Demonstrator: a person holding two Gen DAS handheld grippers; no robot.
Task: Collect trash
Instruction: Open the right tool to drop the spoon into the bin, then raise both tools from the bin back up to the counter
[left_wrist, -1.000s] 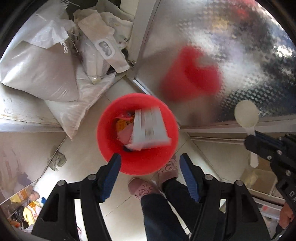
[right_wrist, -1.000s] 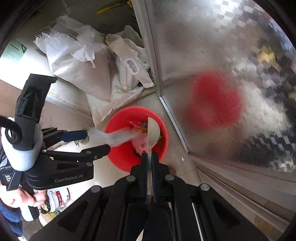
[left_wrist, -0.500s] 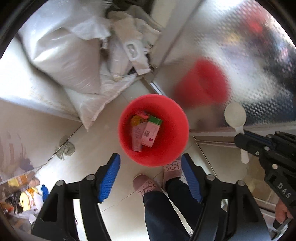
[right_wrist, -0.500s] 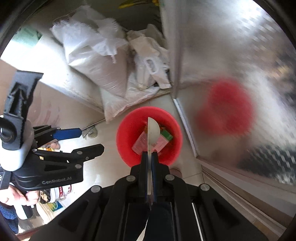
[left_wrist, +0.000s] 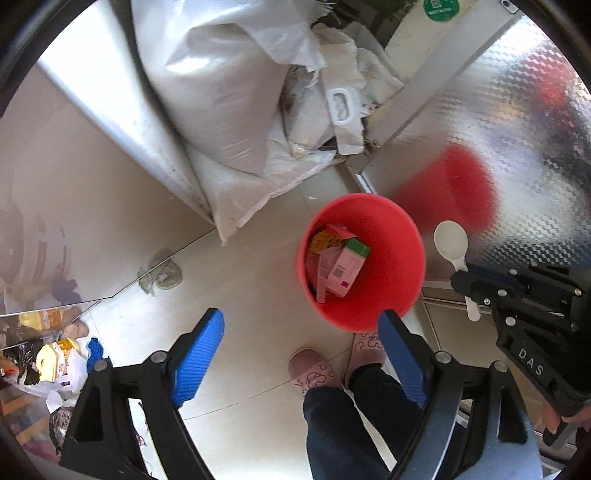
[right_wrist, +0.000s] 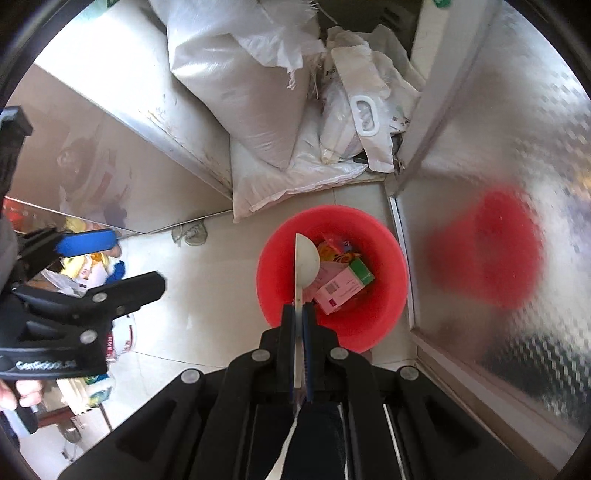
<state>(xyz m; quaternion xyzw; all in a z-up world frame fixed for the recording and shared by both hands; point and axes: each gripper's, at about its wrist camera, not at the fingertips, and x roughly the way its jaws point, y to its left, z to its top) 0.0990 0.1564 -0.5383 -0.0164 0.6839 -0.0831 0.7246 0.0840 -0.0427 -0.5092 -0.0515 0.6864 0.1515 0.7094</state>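
Gripping a white plastic spoon (right_wrist: 306, 262) by its handle, the right gripper (right_wrist: 298, 325) has jaws clamped tight; spoon bowl is round, smooth, seen edge-on w/ its tip over the round red plastic bin (right_wrist: 384, 310) on the tiled floor. Left gripper (left_wrist: 301, 345), blue pads, jaws wide apart & holding nothing. Bin holds a pink cardboard box w/ green end (right_wrist: 345, 286) & yellow wrappers (left_wrist: 321, 240).

White packet has dropped from left gripper (left_wrist: 301, 354) into red bin (left_wrist: 402, 236)

Left claw (left_wrist: 301, 334) spread wide; right claw (right_wrist: 299, 314) clamped tight.
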